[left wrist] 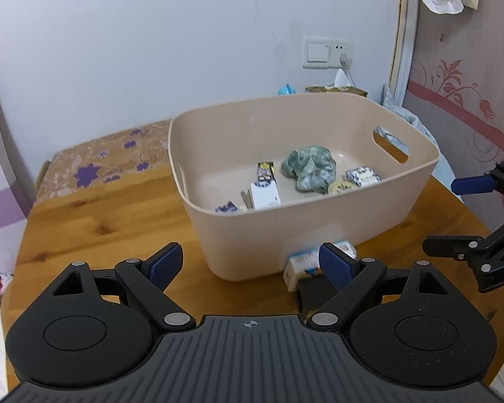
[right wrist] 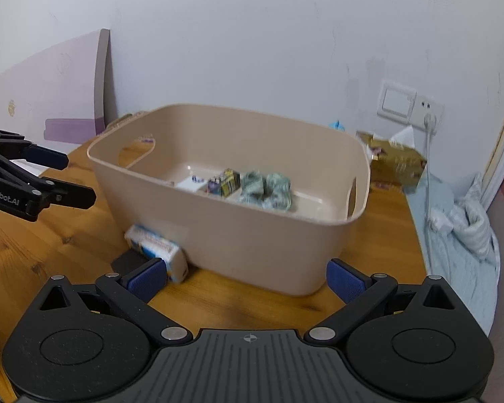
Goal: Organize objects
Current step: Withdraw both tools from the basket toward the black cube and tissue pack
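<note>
While both hover level above the table [left wrist: 94, 221], left tool [left wrist: 250, 265] spread, right tool [right wrist: 247, 280] spread, facing bin [right wrist: 252, 245]

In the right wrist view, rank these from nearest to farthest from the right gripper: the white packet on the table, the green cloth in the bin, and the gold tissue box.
From the right gripper:
1. White packet, on the table, left, beside the bin.
2. Green cloth, inside the bin.
3. Gold tissue box, beyond the bin, right, near the wall.
</note>
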The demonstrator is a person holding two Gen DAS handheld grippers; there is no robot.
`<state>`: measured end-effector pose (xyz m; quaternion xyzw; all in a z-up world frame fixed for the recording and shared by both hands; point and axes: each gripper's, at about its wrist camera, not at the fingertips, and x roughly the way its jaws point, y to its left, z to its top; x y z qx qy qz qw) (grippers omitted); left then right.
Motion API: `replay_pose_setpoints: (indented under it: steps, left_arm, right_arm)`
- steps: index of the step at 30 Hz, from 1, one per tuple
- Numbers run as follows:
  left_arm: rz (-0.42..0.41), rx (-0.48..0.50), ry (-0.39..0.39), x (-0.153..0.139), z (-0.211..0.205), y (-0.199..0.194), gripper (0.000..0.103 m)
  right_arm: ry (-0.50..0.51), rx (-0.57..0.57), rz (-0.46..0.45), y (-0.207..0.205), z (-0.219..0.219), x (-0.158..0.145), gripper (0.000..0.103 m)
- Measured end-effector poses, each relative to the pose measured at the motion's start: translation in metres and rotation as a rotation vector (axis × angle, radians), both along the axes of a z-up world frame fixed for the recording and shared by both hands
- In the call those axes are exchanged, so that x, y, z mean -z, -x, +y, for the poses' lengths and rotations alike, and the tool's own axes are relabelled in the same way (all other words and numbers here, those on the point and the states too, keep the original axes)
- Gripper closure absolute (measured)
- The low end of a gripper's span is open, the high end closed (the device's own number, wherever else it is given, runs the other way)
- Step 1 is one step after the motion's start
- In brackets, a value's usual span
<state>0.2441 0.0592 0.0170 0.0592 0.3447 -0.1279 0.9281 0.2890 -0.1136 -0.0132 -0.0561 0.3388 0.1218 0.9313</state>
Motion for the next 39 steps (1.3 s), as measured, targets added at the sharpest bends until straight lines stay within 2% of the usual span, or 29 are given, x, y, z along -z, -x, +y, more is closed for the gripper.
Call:
replay_pose_setpoints:
  steps: [12,17,25,39]
  left_arm:
    - [0.06,0.046,-0.005,0.038,-0.021,0.003,0.013]
    - [0.087,0.057,0.039,0.054,-0.026,0.007,0.013]
    - [0.111,0.081,0.017,0.072,-0.043,0.008,0.013]
    - [0.114,0.029,0.028,0.093,-0.05,-0.011,0.013]
  right_arm:
    - [0.006,0.044,0.059,-0.001,-0.001,0.03,0.0]
    - [0.016,0.045,0.069,0.001,0.0,0.04,0.0]
    - [0.02,0.063,0.096,0.001,-0.004,0.054,0.0]
    - [0.037,0.073,0.13,-0.006,-0.003,0.072,0.0]
